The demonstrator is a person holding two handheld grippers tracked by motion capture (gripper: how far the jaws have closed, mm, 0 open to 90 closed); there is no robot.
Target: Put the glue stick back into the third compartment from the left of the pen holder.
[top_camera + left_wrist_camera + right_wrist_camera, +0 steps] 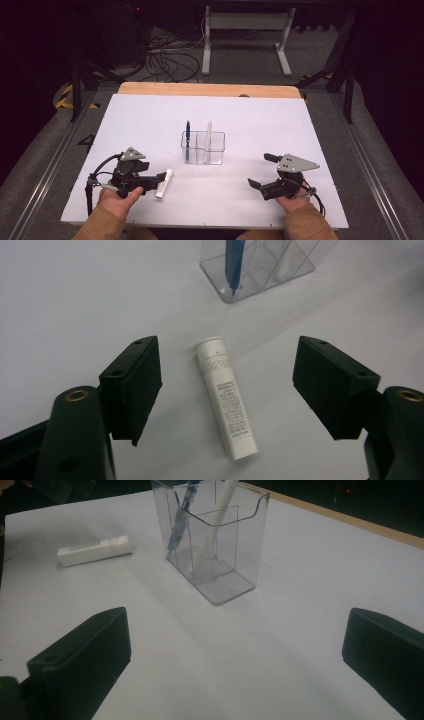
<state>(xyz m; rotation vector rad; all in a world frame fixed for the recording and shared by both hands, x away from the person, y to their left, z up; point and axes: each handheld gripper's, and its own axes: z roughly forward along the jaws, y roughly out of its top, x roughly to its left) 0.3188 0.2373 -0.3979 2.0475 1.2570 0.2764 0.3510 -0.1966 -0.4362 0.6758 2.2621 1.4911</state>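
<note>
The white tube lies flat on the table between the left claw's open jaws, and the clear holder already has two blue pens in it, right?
Not quite: the clear holder has one blue pen and one white stick, as the high view shows. The white tube does lie flat between the left claw's open jaws.

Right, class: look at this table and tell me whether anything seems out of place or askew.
One thing stands out: a white tube lies flat on the table, outside the clear holder. A blue pen and a white stick stand in the holder. The left gripper is open around the tube.
</note>
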